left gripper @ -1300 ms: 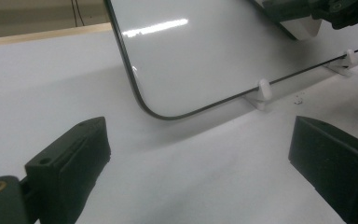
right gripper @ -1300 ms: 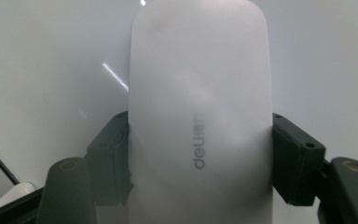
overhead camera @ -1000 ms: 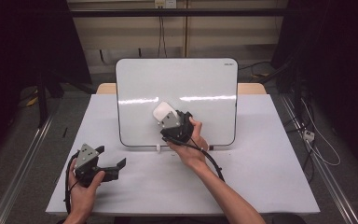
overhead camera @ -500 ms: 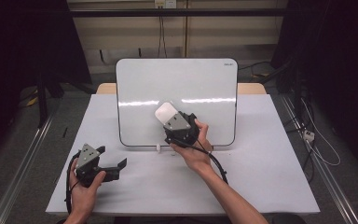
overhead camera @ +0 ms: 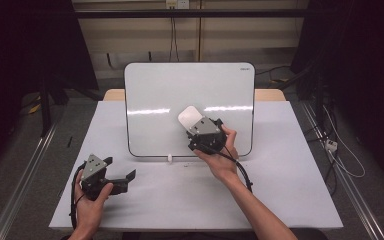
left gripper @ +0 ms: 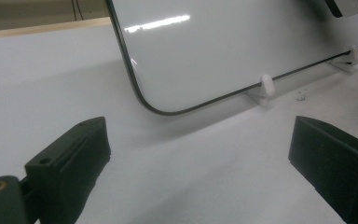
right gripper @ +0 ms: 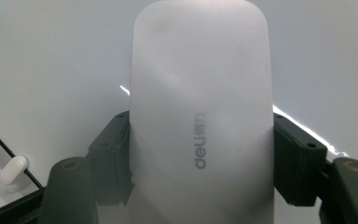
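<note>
You had the eraser (right gripper: 200,121) clamped in your right gripper (overhead camera: 196,125), held against the whiteboard (overhead camera: 160,95) right of its middle, so the step in hand looked like wiping the board. The next stroke called for steady pressure without tipping the board on its clips (overhead camera: 170,158). Your left gripper (overhead camera: 122,176) rested near-left on the table (overhead camera: 290,190), jaws apart around nothing; no containers showed.
</note>
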A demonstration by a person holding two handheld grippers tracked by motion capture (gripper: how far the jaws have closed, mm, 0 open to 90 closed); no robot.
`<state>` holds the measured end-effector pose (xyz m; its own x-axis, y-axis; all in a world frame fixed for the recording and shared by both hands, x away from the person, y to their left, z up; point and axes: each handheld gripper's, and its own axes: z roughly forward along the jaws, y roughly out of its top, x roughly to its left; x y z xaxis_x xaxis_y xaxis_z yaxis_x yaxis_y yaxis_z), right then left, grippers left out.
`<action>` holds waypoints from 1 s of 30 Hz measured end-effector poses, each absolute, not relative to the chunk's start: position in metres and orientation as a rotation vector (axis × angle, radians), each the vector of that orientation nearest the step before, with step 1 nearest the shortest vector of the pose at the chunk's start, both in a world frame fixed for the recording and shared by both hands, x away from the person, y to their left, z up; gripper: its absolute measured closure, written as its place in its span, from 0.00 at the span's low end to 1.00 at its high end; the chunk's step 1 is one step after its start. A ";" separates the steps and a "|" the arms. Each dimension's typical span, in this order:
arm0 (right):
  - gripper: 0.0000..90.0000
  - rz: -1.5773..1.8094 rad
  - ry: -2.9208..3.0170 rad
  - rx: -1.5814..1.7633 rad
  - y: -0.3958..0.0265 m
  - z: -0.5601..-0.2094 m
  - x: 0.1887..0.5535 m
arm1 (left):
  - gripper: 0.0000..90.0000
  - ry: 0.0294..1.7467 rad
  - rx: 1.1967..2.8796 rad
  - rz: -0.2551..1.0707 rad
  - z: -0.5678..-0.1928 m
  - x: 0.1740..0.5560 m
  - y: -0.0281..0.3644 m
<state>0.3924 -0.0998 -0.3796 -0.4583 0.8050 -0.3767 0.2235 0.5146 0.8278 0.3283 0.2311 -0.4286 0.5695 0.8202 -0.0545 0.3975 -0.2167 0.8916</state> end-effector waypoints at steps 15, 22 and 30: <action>0.35 0.956 1.942 0.870 -0.125 -0.375 0.387 | 0.06 0.994 1.828 0.555 -0.427 0.326 0.230; 0.35 0.949 1.925 0.896 -0.142 -0.376 0.383 | 0.06 0.994 1.834 0.545 -0.429 0.328 0.229; 0.35 0.925 1.912 0.955 -0.163 -0.375 0.384 | 0.06 0.983 1.842 0.547 -0.428 0.327 0.231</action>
